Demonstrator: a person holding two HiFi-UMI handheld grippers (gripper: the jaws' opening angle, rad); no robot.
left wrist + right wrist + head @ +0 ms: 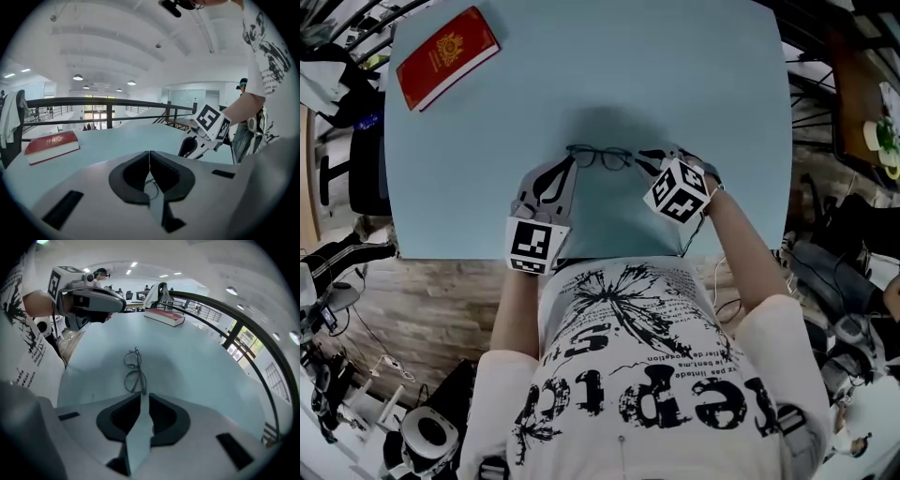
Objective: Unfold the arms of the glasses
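The glasses (pixel 133 369) have a thin dark frame that looks like metal wire, with clear lenses. The table top (pixel 675 75) is pale blue, smooth and matt. The red book (pixel 447 56) has a slightly glossy cover with gold print. The left gripper (pixel 149 157) and the right gripper (pixel 142 399) look like light grey matt plastic; the pads (pixel 168 420) are black and dull. The T-shirt (pixel 647 375) is white printed cloth.

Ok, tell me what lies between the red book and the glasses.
Nothing: only bare blue table separates the red book from the glasses, as the head view shows.
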